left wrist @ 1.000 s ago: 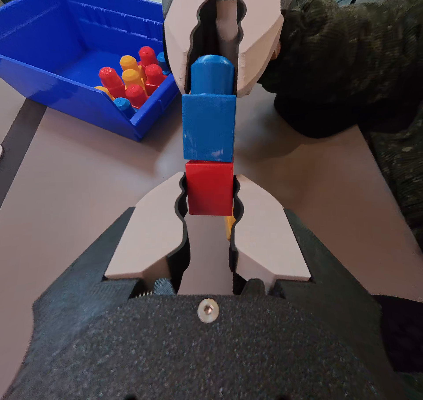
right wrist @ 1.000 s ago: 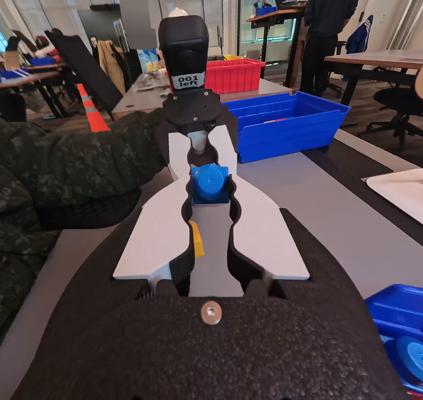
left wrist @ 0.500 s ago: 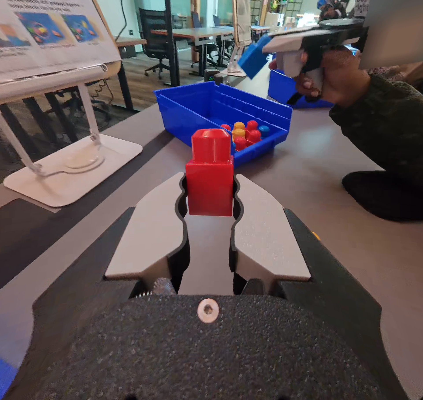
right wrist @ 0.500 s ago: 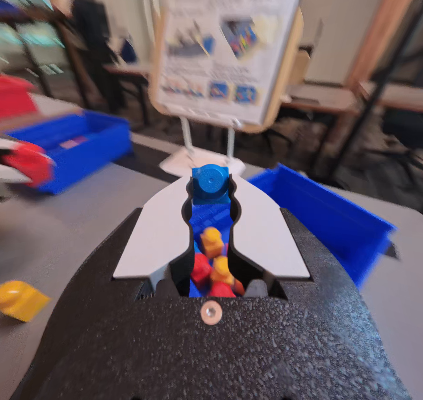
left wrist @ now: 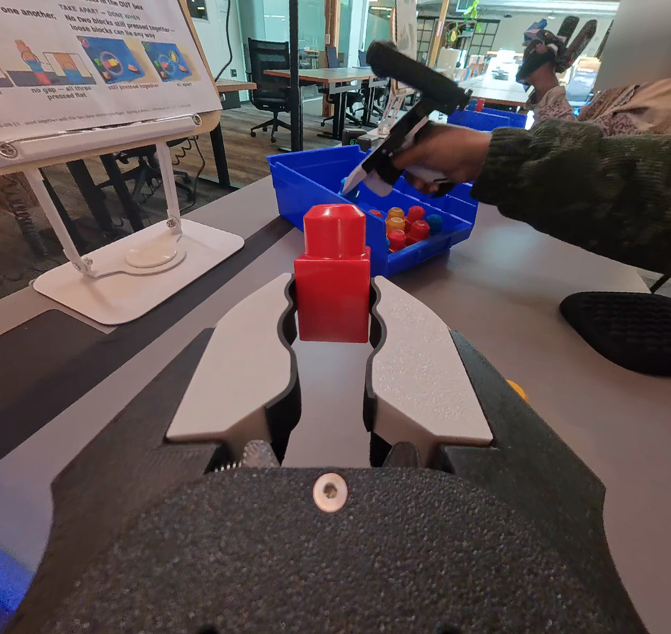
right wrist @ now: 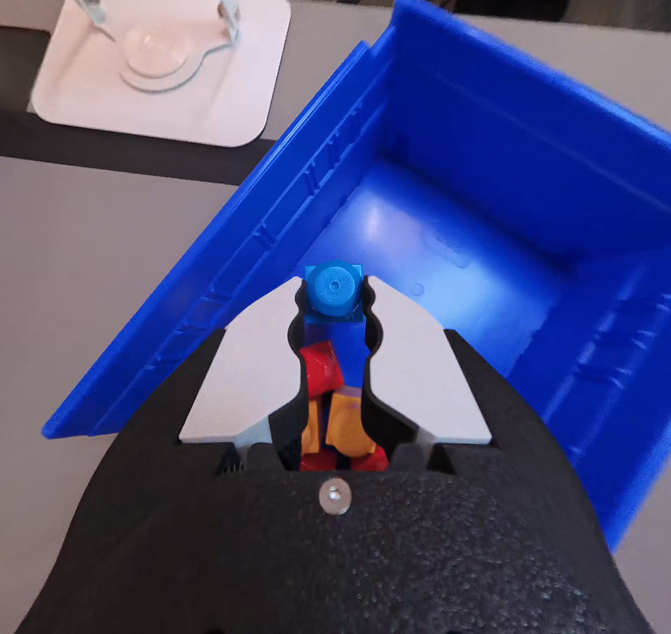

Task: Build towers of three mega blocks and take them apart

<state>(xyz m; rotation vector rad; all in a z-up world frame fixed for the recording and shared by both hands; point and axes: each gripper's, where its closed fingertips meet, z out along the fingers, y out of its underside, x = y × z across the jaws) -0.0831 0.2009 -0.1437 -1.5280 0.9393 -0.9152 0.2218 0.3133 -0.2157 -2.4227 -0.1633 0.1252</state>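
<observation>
- Right tongs (right wrist: 334, 299) now hang over the blue bin (right wrist: 526, 137), clenched on the blue block (right wrist: 332, 291); a second ago that block topped the tower
- Left tongs (left wrist: 332, 308) stay clenched on the red block (left wrist: 332, 290), frame centre, above the table (left wrist: 508, 308)
- Judgement: tower separated; blue block ready for release into the bin

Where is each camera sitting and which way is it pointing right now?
Left wrist view: sits on the left gripper, looks level across the table past its red block to the blue bin; shows the right gripper, a hand and sleeve.
Right wrist view: sits on the right gripper, looks steeply down into the blue bin past its blue block; only its own fingers show.
Shared: the bin, its loose blocks, the white stand base, the right gripper.
</observation>
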